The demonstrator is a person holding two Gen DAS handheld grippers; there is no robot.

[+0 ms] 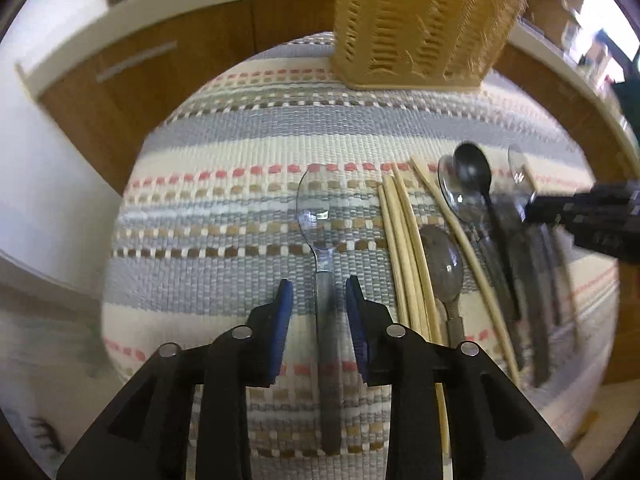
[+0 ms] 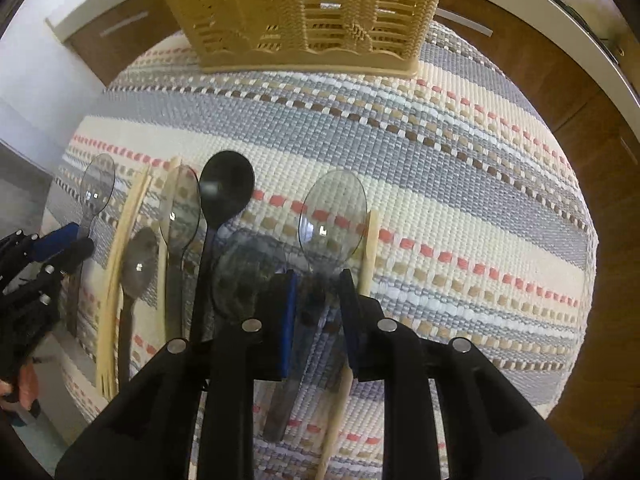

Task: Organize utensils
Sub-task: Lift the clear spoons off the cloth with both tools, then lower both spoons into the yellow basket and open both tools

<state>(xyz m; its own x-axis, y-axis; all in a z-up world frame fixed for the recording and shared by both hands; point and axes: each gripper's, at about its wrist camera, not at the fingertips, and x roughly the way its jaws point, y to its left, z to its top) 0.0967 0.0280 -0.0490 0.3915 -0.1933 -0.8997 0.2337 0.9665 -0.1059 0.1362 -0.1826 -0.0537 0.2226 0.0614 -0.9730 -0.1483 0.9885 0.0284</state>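
**Utensils laid out on mat; both tools over clear spoons**

On the striped woven mat of grey, cream, tan and coral bands, the cutlery lies in a loose row, handles toward the cameras. At the mat's far edge stands a tan plastic basket with a woven-look slatted wall, upright, well apart from the utensils.

Left gripper: the blue-padded jaws stand apart on either side of the handle of a clear plastic spoon. A gap shows on each side — the pads do not press on it. The spoon lies flat on the mat, bowl pointing away, alone to the left of the main group.

Just right of it lie several pale wooden chopsticks, then a smoky translucent spoon, another clear spoon and a black plastic spoon partly overlapping, with dark handles beyond, blurred.

Right gripper: jaws narrowly apart, straddling the neck of a second clear round-bowled spoon. Whether the pads touch it cannot be told; the handle area is dark and crowded. A pale wooden stick lies just beside that spoon's right edge.

In the right wrist view the left tool appears at the left margin, beside the first spoon.
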